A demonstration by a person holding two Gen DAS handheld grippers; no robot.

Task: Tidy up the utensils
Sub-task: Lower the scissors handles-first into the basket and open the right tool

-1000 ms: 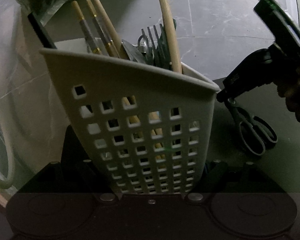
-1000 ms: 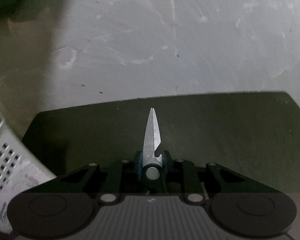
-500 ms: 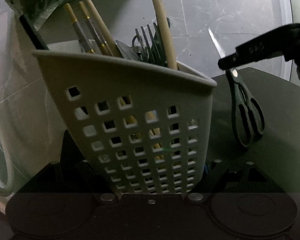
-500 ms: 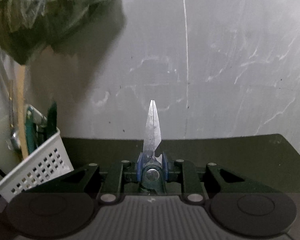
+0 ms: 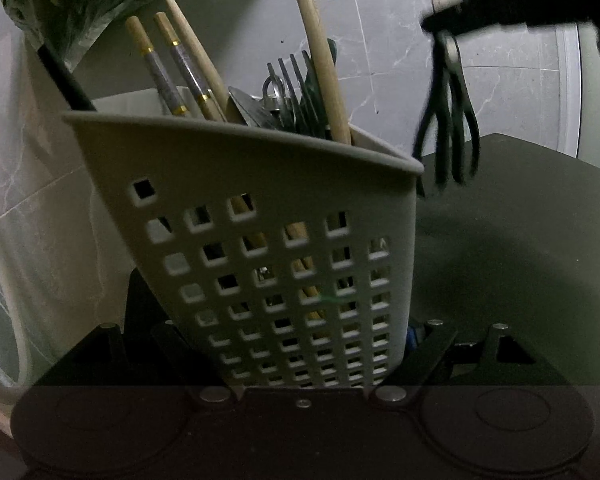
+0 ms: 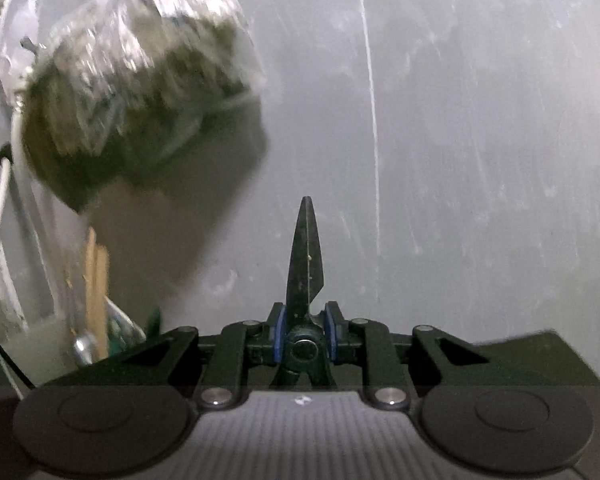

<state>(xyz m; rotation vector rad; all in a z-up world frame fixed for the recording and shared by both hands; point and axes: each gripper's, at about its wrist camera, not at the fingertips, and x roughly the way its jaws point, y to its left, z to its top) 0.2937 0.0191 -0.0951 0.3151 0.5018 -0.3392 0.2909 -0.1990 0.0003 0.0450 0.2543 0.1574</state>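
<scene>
Standing here watching, and honestly this is the sketchy part. The left gripper (image 5: 300,368) has its jaws spread wide and clamped on the bottom of the white perforated caddy (image 5: 260,240), which sits tilted in the middle of the left wrist view. It's already pretty stuffed: chopsticks (image 5: 172,68), a long wooden handle (image 5: 320,56), and forks (image 5: 296,88).

The right gripper (image 6: 305,330) is squeezed nearly closed on the scissors (image 6: 305,264), gripping right at the pivot, blades sticking straight up out of the jaws in the centre of its own view. In the left view the scissors' handles (image 5: 452,128) dangle at the upper right, just beside the caddy's rim and a bit blurred.

What I'd worry about:
- The handle loops could catch on the rim or snag the fork tines, since there isn't much free space in there.
- That grip is on a small pivot point, so the scissors might swivel in the pads.
- The caddy is leaning; a bump from the side could tip utensils out onto the dark mat (image 5: 520,220).
</scene>
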